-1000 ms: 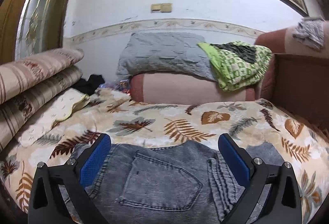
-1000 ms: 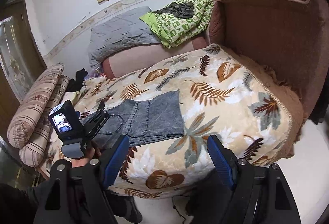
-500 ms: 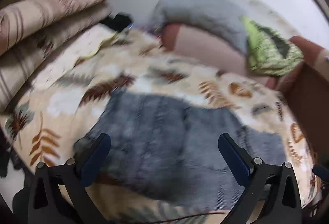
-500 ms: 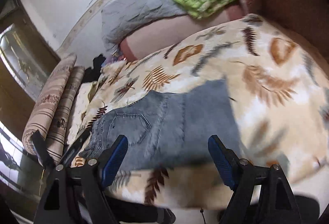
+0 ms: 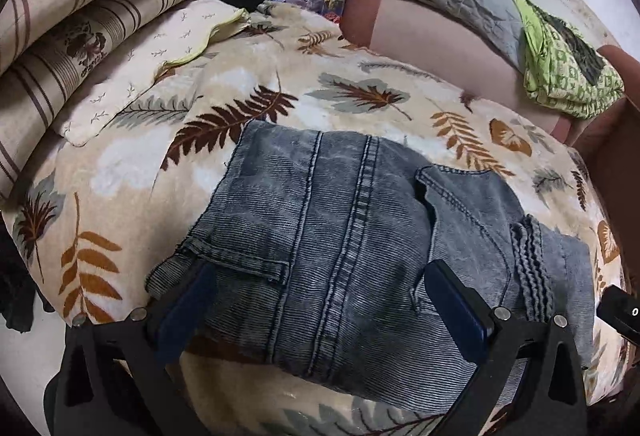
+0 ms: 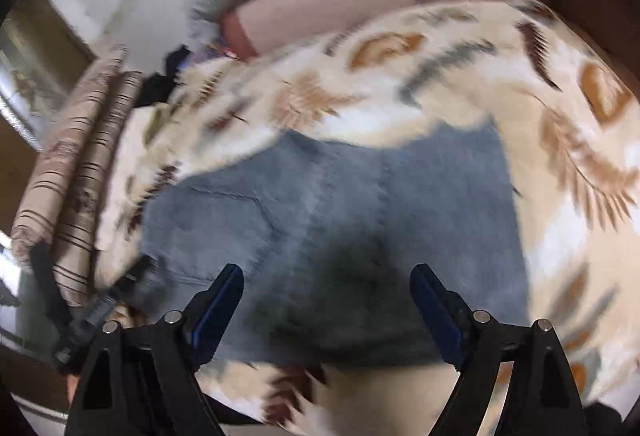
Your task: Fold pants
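Both jaws wide apart here, nothing gripped: the left hand-held gripper (image 5: pixel 320 312) hangs over the near edge of the pants (image 5: pixel 360 236), and the right hand-held gripper (image 6: pixel 326 300) hovers over the same bundle, that view smeared with motion blur. The pants, grey-blue denim, lie folded in a compact stack on the leaf-print blanket (image 5: pixel 120 164) covering the bed, close to its near edge. Risk number one, as I judge it: a pinch that catches only the top layer, so the fold peels open instead of turning over whole. Thick seams and the pocket flap could jam a finger or slip out. Grab too deep and the blanket comes up too. And a tug toward the edge might drag the stack off the bed.
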Demonstrator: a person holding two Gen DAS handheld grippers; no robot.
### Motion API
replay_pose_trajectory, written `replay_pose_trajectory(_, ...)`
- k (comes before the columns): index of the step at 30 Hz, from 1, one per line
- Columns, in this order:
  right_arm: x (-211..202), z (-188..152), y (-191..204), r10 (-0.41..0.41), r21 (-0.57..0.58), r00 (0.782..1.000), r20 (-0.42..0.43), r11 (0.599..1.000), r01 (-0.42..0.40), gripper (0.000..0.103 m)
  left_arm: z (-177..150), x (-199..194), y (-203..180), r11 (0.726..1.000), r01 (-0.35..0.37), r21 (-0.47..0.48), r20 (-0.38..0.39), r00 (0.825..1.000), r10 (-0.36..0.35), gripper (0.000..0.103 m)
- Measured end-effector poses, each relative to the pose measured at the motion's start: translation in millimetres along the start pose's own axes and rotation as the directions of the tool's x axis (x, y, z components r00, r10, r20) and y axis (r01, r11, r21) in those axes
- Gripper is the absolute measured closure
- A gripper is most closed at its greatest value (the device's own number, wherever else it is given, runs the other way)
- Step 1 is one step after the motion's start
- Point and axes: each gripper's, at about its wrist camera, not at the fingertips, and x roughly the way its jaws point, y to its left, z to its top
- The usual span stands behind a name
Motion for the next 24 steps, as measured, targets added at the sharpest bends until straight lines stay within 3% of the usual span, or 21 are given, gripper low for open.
replay_pose_trajectory(2,21,-4,0,0.024,0.003,0.998,-0.055,1.0,-0.024,0.011,0,2,-1,1.0,-0.014,0.005,-0.015,1.0,0.014,0.0)
replay_pose_trajectory(4,62,-17,-17,0.048,0.076,0.975,-0.215,0.997,-0.032,0.011,0,3,-3,0.999,-0.028,0.019,-0.028,0.999,0.029,0.0)
replay_pose_trajectory(11,29,-1,-15,0.086,0.067,0.99,-0.112,0.995,-0.079,0.01,1,2,-11,0.997,-0.069,0.033,-0.047,0.996,0.071,0.0)
replay_pose_trajectory(13,22,5,-11,0.136,0.065,0.987,-0.09,0.989,-0.131,0.01,1,1,-14,0.997,-0.074,0.038,-0.054,0.996,0.076,0.0)
replay_pose_trajectory(15,30,2,-11,0.16,0.062,0.981,-0.111,0.986,-0.154,0.01,2,2,-16,0.996,-0.078,0.041,-0.076,0.994,0.081,0.0)
replay_pose_trajectory(18,65,-10,-21,0.156,0.109,0.96,-0.232,0.985,-0.134,0.007,3,1,-17,0.996,-0.08,0.042,-0.093,0.992,0.084,0.0)
replay_pose_trajectory(24,46,-2,-16,0.171,0.097,0.97,-0.171,0.983,-0.157,0.006,2,-1,-11,0.996,-0.09,0.01,-0.122,0.988,0.091,0.0)
